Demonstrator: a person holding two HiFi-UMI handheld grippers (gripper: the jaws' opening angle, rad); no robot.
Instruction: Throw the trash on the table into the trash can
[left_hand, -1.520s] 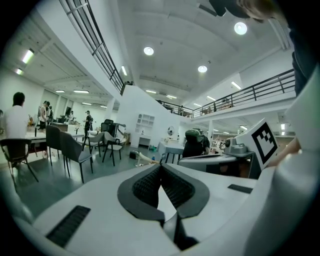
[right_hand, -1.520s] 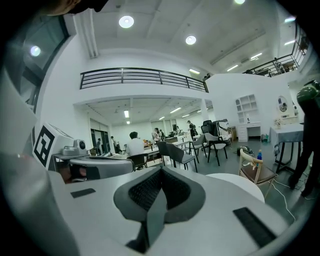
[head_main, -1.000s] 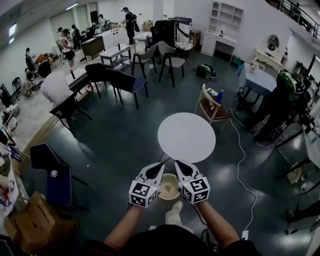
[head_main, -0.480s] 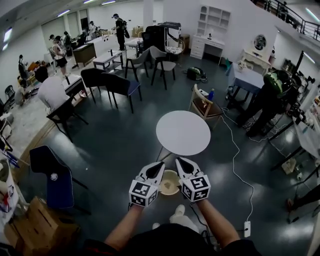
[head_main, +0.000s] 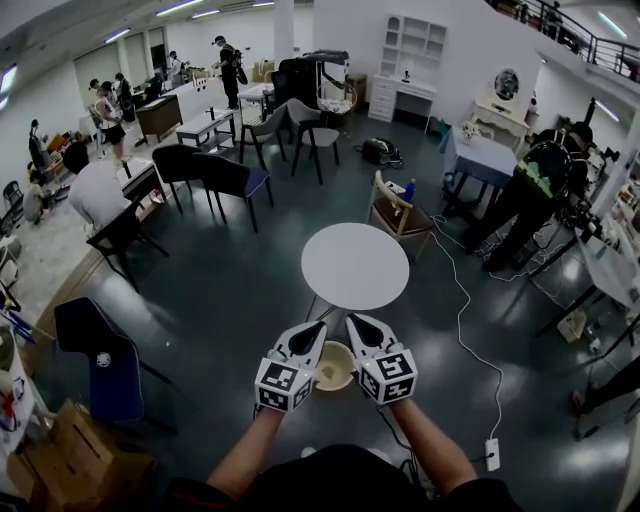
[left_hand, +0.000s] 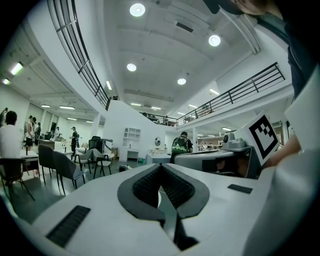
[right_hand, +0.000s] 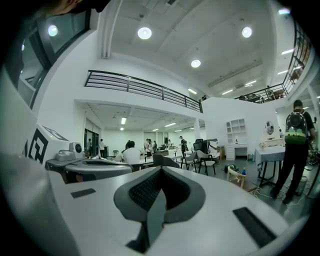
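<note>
Left gripper (left_hand: 161, 167) jaws: clenched tip to tip, with nothing between the dark ribbed pads.
Right gripper (right_hand: 161, 170) jaws: clenched the same way, empty.
Grippers: the 2 are held side by side and about level, tips angled toward each other, with the marker cubes facing the head camera.
Trash can (head_main: 336, 385): cream and round, on the dark floor below and between the 2 grippers. Its contents cannot be made out.
Table (head_main: 355, 265): 1 round white table just beyond the can.
Cable (head_main: 465, 310): white, running across the floor to the right of the table, down to a power strip (head_main: 491, 452).
Surroundings: blue chair (head_main: 95, 360) at left, wooden chair (head_main: 395, 212) beyond the table, person with a green backpack (head_main: 540, 185) at right.
</note>
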